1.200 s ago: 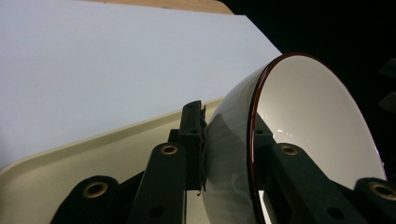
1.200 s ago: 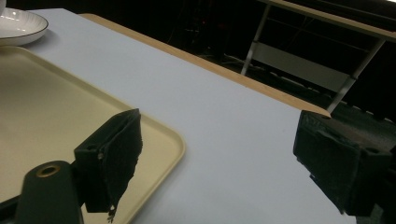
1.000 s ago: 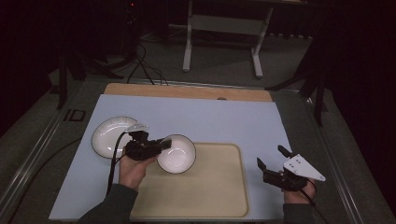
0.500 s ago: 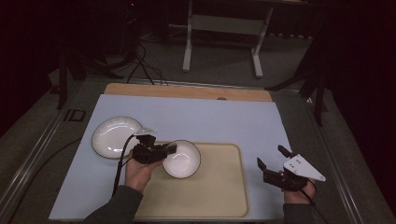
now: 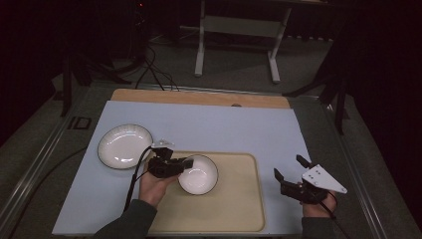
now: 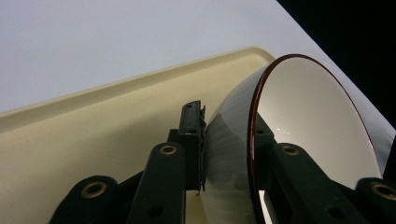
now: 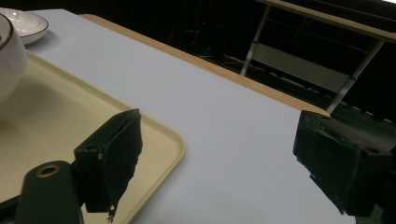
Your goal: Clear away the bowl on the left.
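A white bowl [image 5: 199, 175] with a dark rim is over the left part of the cream tray [image 5: 239, 204]. My left gripper [image 5: 185, 164] is shut on its left rim, one jaw outside the wall and one inside. In the left gripper view the bowl [image 6: 308, 121] stands between my jaws [image 6: 226, 140] above the tray [image 6: 93, 130]; I cannot tell whether it touches the tray. My right gripper [image 5: 288, 167] stands open and holds nothing, just right of the tray. The right gripper view shows its wide-apart jaws [image 7: 224, 149], with the bowl [image 7: 9, 51] at the far left.
A white plate [image 5: 124, 145] with a dark rim lies on the pale blue mat [image 5: 209, 122], left of the tray; it is also in the right gripper view [image 7: 25, 21]. A wooden strip [image 5: 199, 97] borders the mat's far edge. Beyond the table stands a metal frame [image 5: 236, 30].
My left gripper has carried the bowl to the right, toward the person and lower, from the tray's left edge further over the tray. The right gripper has kept still.
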The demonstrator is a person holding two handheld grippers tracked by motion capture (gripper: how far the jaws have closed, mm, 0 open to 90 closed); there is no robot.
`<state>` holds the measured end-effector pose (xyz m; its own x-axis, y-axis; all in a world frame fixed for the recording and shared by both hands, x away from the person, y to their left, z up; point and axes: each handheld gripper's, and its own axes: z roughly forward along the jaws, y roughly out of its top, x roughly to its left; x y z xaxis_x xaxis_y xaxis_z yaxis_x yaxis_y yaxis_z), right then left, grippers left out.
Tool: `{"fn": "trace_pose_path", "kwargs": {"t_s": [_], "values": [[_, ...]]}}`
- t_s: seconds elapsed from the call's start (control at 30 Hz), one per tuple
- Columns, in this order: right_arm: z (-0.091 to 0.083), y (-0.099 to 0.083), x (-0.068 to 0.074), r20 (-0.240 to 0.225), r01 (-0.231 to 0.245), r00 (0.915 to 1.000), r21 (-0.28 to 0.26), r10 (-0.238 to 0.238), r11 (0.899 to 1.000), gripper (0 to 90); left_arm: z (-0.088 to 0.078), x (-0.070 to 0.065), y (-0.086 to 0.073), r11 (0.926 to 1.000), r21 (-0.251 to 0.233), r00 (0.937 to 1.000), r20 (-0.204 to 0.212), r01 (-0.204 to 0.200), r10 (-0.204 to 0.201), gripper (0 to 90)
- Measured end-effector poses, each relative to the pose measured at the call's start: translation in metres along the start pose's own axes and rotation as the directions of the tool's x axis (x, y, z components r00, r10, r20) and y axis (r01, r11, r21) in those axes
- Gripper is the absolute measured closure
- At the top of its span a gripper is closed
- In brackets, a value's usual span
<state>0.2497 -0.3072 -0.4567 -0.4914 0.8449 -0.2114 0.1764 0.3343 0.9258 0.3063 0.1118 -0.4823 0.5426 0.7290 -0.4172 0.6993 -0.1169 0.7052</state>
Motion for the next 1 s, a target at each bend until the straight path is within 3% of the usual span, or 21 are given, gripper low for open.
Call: {"fn": "trace_pose_path", "kwargs": {"t_s": [0.6,1.0], "values": [[0.0,0.0,0.0,0.001,-0.002,1.0,-0.001,0.002,1.0,15.2,0.019,0.001,-0.007,0.9988,0.049,0.9999,-0.013,0.001,0.0,75.4],[0.0,0.0,0.0,-0.001,-0.003,1.0,-0.001,0.003,1.0,15.2,0.03,0.005,-0.013,0.9972,0.066,0.9993,-0.018,0.033,-0.032,75.4]]}}
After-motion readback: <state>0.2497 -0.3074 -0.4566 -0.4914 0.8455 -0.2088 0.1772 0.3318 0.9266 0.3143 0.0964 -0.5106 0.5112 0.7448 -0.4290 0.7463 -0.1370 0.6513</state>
